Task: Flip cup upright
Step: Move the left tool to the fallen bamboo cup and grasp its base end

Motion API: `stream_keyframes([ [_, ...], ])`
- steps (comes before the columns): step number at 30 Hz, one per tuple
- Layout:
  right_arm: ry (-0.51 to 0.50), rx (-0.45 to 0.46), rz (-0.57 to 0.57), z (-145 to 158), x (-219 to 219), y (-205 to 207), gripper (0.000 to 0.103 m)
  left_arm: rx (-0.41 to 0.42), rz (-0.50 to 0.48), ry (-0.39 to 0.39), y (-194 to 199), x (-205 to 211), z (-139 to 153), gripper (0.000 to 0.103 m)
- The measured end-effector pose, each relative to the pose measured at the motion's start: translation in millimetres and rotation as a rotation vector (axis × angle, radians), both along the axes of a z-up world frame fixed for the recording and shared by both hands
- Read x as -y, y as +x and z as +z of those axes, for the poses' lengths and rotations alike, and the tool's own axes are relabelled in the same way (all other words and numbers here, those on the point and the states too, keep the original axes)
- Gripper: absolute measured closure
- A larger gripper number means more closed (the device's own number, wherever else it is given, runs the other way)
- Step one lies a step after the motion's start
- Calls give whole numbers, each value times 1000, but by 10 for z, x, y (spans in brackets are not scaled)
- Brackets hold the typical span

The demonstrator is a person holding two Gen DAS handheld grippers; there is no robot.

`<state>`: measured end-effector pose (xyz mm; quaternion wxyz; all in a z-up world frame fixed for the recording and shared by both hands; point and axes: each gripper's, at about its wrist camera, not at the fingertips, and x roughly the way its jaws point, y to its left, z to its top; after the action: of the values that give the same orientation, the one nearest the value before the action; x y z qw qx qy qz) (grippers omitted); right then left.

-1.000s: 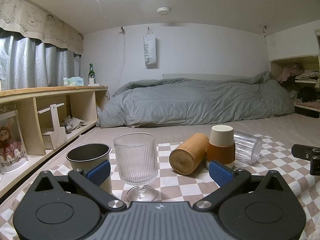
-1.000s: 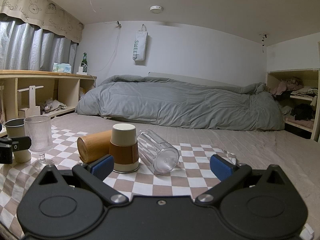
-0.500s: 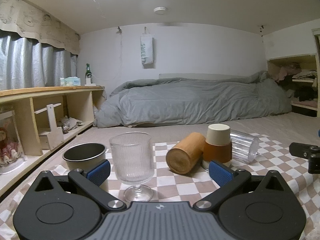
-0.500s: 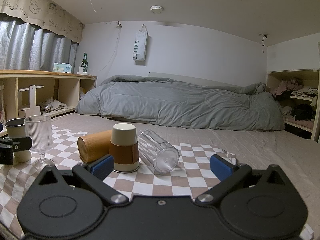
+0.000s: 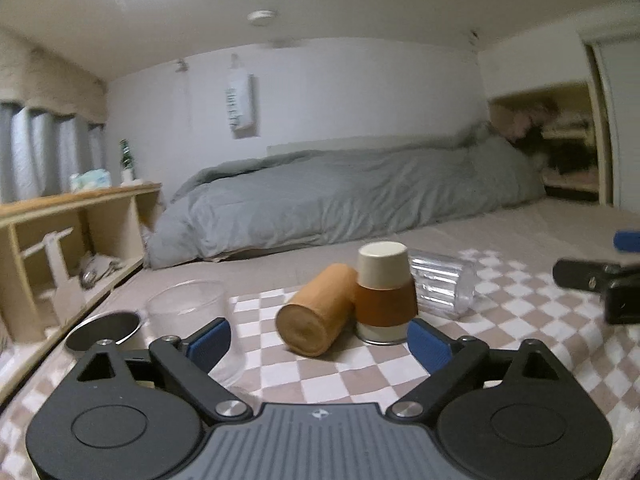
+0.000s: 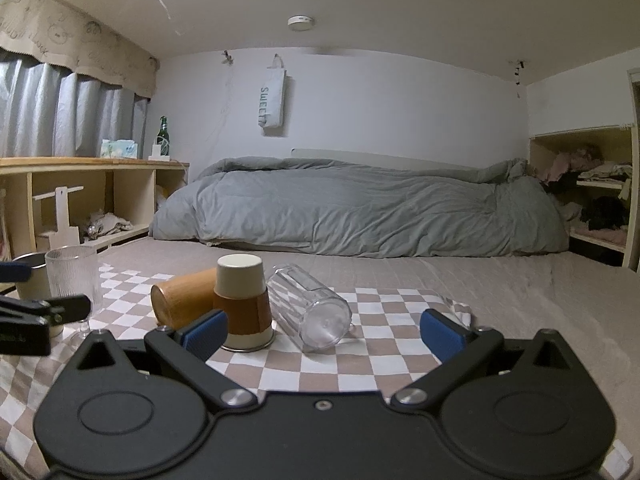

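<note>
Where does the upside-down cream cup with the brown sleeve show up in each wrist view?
Left wrist: cream cup stands inverted right of centre, just above the left gripper and its right finger.
Right wrist: same cup left of centre, above the right gripper and its left finger.
Shared landmark: the wooden cup lying on its side against the cup's left.

Low white ceiling with a smoke detector [image 6: 300,23] up top, plain white wall behind. Rumpled grey duvet [image 6: 360,208] fills the far end. Wooden shelf [image 6: 80,184] runs along the left under grey curtains [image 6: 60,116]; a "SWEET" bag [image 6: 272,106] hangs on the wall.
</note>
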<state>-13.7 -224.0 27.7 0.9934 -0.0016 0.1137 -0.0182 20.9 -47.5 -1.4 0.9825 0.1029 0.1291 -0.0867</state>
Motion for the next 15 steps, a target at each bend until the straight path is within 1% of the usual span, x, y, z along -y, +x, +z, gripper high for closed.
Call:
stream_keyframes([
  [3, 19, 4, -5, -6, 56, 6, 0, -11, 5, 115, 225, 180, -45, 14],
  [4, 26, 5, -6, -4, 74, 5, 0, -16, 6, 148, 299, 227, -58, 16],
  [5, 31, 5, -6, -6, 87, 8, 0, -27, 3, 191, 402, 279, -79, 19],
  [8, 51, 7, -6, -9, 146, 9, 0, -73, -17, 306, 702, 417, -134, 23],
  [11, 67, 6, -8, -8, 178, 15, 0, -120, -45, 420, 962, 538, -185, 23],
  [15, 93, 3, -8, -26, 250, 9, 0, -209, -69, 532, 1275, 655, -228, 23],
])
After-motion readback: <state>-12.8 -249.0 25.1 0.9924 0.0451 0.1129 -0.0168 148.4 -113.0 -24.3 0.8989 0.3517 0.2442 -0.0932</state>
